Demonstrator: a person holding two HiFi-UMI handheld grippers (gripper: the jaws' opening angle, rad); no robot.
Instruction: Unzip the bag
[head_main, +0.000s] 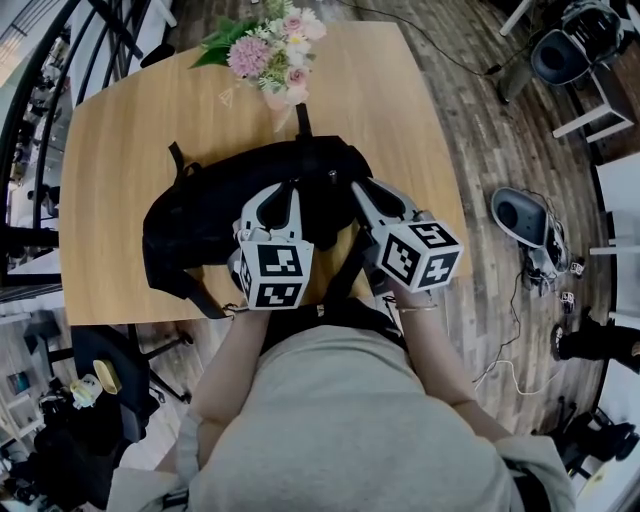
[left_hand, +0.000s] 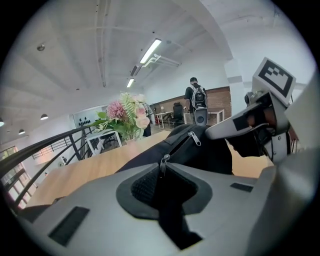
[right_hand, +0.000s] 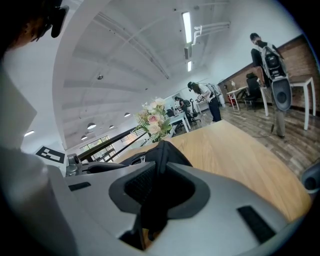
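Observation:
A black backpack (head_main: 200, 215) lies on the wooden table (head_main: 120, 150) right in front of me. My left gripper (head_main: 288, 190) is at the bag's top. In the left gripper view its jaws (left_hand: 162, 169) stand closed together round a metal zipper pull (left_hand: 163, 159), whose tip sticks up between them. A second pull (left_hand: 194, 138) hangs further along the same zip line. My right gripper (head_main: 358, 186) is at the bag's right end. Its jaws (right_hand: 161, 154) are shut on a raised fold of black bag fabric (right_hand: 165, 148).
A vase of pink and white flowers (head_main: 272, 50) stands just behind the bag. The table's near edge runs under my wrists. A black chair (head_main: 110, 380) sits by the table's left corner. People (left_hand: 195, 97) stand far off in the room.

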